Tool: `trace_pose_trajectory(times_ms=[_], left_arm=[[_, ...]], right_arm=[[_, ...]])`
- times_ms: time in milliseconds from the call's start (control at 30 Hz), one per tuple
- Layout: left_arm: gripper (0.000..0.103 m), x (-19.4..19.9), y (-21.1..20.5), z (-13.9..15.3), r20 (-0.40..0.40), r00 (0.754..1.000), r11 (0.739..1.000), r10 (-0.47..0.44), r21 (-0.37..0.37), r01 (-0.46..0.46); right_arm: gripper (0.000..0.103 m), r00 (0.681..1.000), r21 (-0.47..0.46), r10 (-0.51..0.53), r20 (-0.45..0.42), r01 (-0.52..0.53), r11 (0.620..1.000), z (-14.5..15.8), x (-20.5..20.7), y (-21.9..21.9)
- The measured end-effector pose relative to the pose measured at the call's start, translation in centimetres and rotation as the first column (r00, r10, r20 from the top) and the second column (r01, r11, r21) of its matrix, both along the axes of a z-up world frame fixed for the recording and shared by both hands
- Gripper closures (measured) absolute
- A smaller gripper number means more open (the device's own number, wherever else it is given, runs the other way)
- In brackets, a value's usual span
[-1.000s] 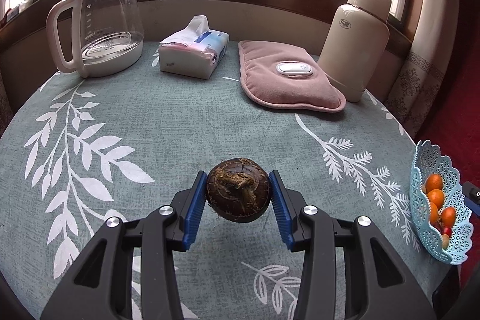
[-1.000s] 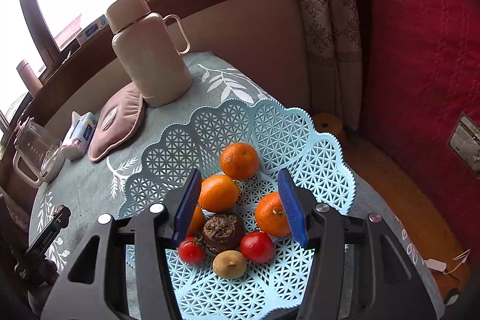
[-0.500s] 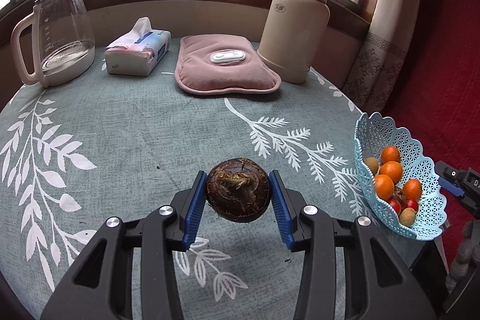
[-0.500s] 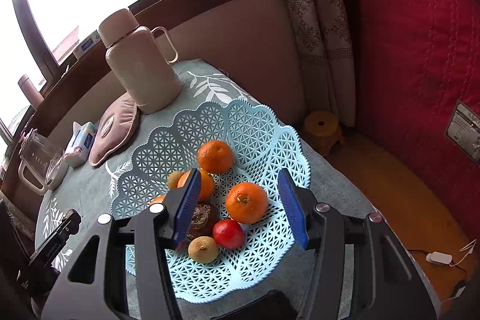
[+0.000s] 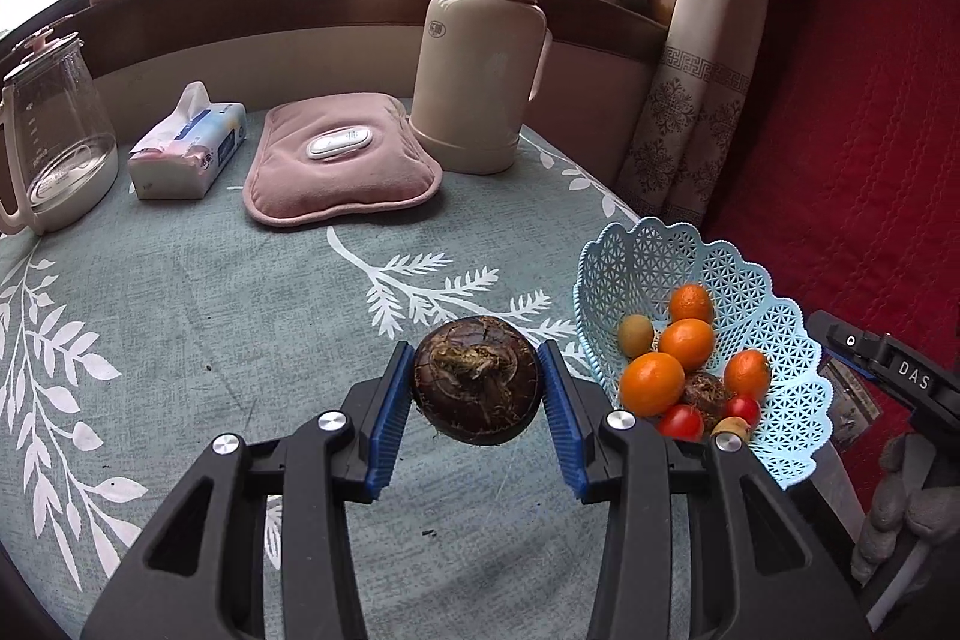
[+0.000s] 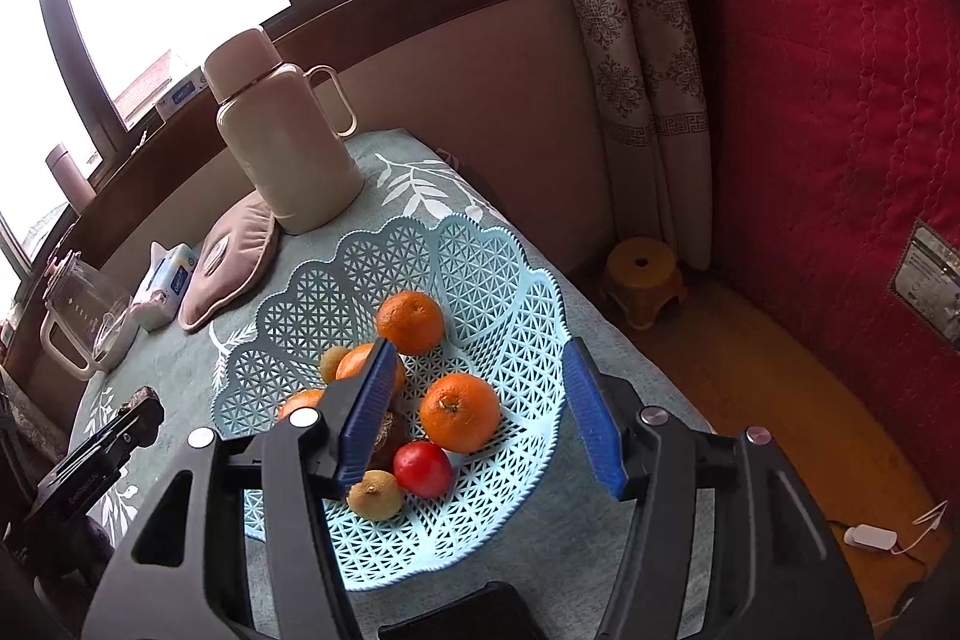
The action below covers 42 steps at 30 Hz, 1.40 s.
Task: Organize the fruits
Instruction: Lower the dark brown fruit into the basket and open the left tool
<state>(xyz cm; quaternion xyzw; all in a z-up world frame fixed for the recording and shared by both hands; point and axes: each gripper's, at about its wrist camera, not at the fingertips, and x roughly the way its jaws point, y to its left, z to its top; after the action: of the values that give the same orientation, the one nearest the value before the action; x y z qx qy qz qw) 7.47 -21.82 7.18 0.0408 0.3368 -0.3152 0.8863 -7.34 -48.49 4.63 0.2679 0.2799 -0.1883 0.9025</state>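
**Fruit clamped in left tool beside the basket**

Fruit, dark brown and round with a fibrous tuft (image 5: 477, 379), sits pinched between the blue pads (image 5: 384, 421) of the left tool (image 5: 478, 400), lifted clear of the bench (image 5: 210, 316) and just left of the pale blue lattice basket (image 5: 774, 340). The left wrist view shows the basket from the side, near the bench's right edge, holding four oranges (image 5: 652, 382), a second dark brown fruit (image 5: 703, 391), two small red fruits (image 5: 681, 421) and two small tan ones (image 5: 636, 334). Only this view shows the whole far row: glass kettle (image 5: 51, 142), tissue pack (image 5: 189, 148), pink heat pad (image 5: 339, 166) and cream flask (image 5: 480, 64), all well apart from the held fruit. At the far right edge part of the right tool (image 5: 894, 376) shows, with a gloved hand (image 5: 906, 508) below it.

The right wrist view looks down into the basket (image 6: 468, 250) from above. The right tool (image 6: 480, 412) stands spread wide with nothing between its fingers; its left blue pad (image 6: 366, 418) covers part of the basket's contents, so only one red fruit (image 6: 423, 469) and parts of the oranges (image 6: 459, 412) show clearly. This view alone shows the floor beyond the bench, with a small yellow stool (image 6: 642, 280) by the curtain (image 6: 636, 58) and a white device on a cord (image 6: 870, 538). At its left edge the left tool's body (image 6: 90, 466) appears, its held fruit barely visible.
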Motion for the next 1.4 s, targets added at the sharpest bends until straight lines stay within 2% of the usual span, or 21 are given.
trace_pose_trajectory(times_ms=[300, 667, 767, 1100, 1400], left_arm=[[0.06, -0.6, -4.6, 0.9, 0.036, 0.996, 0.996, -0.087, 0.012, 0.087], [0.06, 0.1, -8.7, -0.5, 0.022, 0.989, 0.989, -0.143, 0.046, 0.142], [0.045, 0.3, -8.5, -0.6, 0.028, 0.991, 0.99, -0.134, 0.034, 0.133], [0.044, 1.2, -6.6, -0.3, 0.025, 0.997, 0.997, -0.076, 0.016, 0.076], [0.041, 2.1, -7.0, -1.3, 0.048, 0.999, 0.995, -0.023, 0.098, 0.018]], right_arm=[[0.043, 0.999, 0.02, 0.019, 0.028, -0.02, 1.0, -0.2, -0.4, -0.3], [0.043, 0.999, 0.026, 0.038, 0.032, -0.039, 0.999, -0.2, -0.2, 0.0], [0.043, 0.999, 0.027, 0.042, 0.028, -0.043, 0.999, -0.3, 0.0, 0.1], [0.043, 0.999, 0.029, 0.049, 0.018, -0.049, 0.998, -0.6, 0.2, 0.2], [0.043, 0.998, 0.025, 0.055, 0.02, -0.055, 0.998, -0.6, 0.3, 0.5]])
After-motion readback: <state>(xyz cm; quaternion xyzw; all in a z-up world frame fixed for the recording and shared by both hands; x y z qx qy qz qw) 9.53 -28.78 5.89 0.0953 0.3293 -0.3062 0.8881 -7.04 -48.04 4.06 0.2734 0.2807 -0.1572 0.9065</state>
